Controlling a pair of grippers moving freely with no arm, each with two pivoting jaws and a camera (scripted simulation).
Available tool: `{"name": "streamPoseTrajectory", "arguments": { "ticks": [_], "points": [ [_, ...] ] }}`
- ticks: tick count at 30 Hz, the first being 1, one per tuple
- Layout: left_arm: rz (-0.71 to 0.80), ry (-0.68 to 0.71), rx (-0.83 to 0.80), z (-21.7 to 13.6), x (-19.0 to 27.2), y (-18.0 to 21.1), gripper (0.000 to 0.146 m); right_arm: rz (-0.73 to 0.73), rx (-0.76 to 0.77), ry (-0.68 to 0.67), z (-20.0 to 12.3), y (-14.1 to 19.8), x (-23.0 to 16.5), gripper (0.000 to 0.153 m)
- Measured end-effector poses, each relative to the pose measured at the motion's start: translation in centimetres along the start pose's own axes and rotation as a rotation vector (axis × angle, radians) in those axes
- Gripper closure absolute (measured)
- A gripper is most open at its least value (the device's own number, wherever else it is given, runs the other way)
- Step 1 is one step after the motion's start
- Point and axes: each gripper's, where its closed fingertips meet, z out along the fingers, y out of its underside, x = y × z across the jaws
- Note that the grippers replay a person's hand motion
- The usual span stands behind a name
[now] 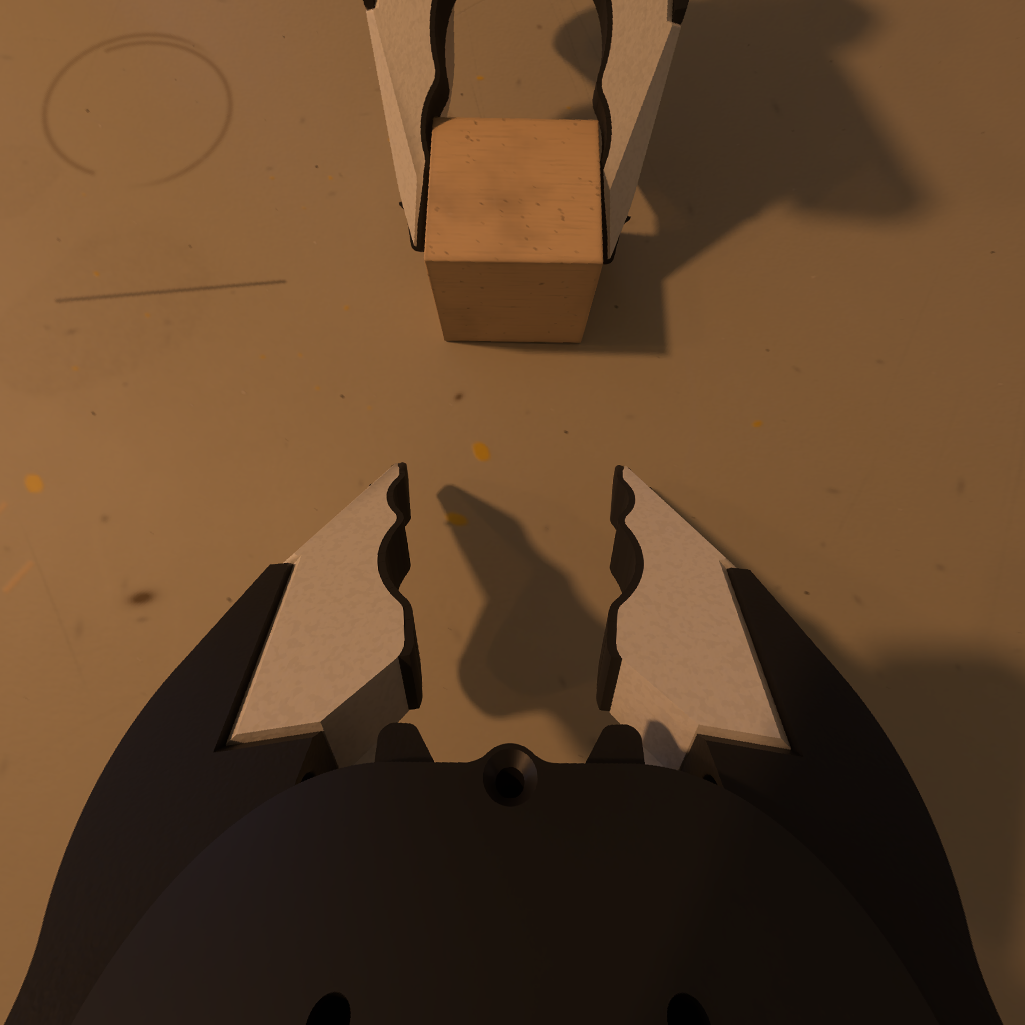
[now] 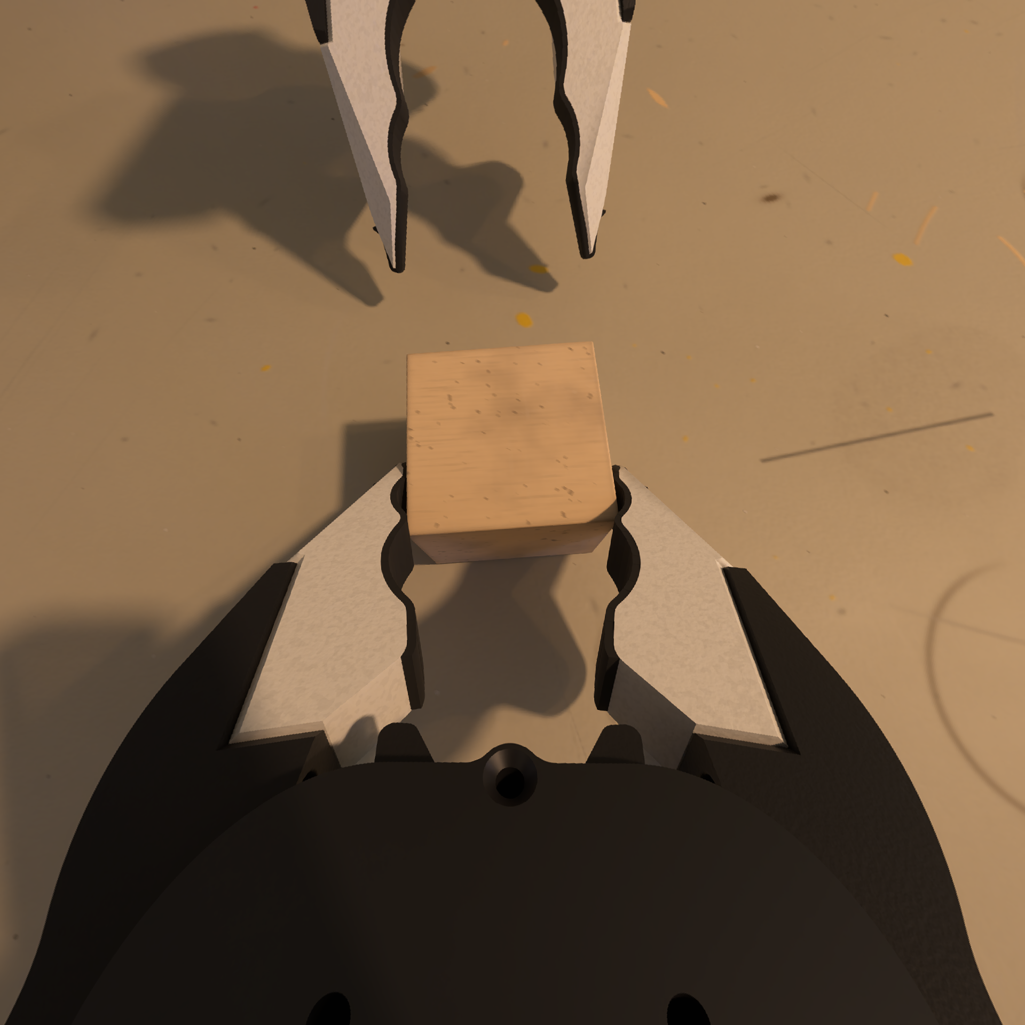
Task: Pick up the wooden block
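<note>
On the table: the pale tan wooden cube block (image 2: pixel 507 444) sits on my scuffed brown tabletop (image 1: pixel 166 388), between my two tongs, which face each other.
Right tongs: my right white-fingered black gripper (image 2: pixel 509 482) has its tips pressed against the block's two side faces near its close end; I am clamped on it, and most of the block sticks out beyond my fingertips.
Block contact: in the left wrist view the block (image 1: pixel 513 222) appears to rest on the tabletop, its shadow joined to its base.
Left tongs: my left gripper (image 1: pixel 510 471) hangs spread apart and empty, near the block but apart from it.
Around: a faint dark ring mark (image 1: pixel 136 108), a thin dark line (image 1: pixel 169 291), orange paint flecks (image 1: pixel 480 450).
In the way: only bare tabletop between my left fingertips and the block.
</note>
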Motion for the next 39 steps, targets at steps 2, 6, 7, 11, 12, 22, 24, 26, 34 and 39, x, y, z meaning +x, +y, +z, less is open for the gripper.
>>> {"name": "streamPoseTrajectory", "arguments": {
  "ticks": [2,6,7,11,12,22,24,26,34,39],
  "points": [
    [0.023,0.002,-0.010,0.4,-0.9,-0.4,0.073,0.004,-0.002,0.009,-0.3,0.4,0.8,0.081],
    [0.050,0.012,-0.030,1.2,-2.7,-1.2,0.072,0.015,-0.008,0.030,-1.1,1.1,2.6,0.082],
    [0.057,0.015,-0.034,1.5,-3.2,-1.5,0.072,0.017,-0.008,0.038,-1.4,1.3,3.0,0.082],
    [0.083,0.026,-0.053,2.4,-5.1,-2.1,0.072,0.023,-0.002,0.068,-2.4,1.7,4.8,0.082],
    [0.090,0.029,-0.057,2.6,-5.5,-2.3,0.072,0.023,-0.001,0.077,-2.6,1.8,5.2,0.082],
    [0.108,0.065,-0.060,4.0,-8.3,-3.5,0.076,0.047,0.028,0.152,-4.1,2.7,7.9,0.082],
    [0.111,0.069,-0.059,4.0,-8.4,-3.6,0.076,0.044,0.022,0.158,-4.1,2.9,7.9,0.082],
    [0.110,0.073,-0.056,4.0,-8.4,-3.8,0.076,0.042,0.013,0.162,-4.1,3.0,7.9,0.082],
    [0.096,0.063,-0.052,3.6,-8.5,-3.6,0.075,0.041,0.026,0.175,-4.4,2.8,7.9,0.082],
    [0.085,0.041,-0.050,2.8,-8.9,-3.4,0.076,0.041,0.042,0.182,-4.7,2.4,7.9,0.082]
  ]
}}
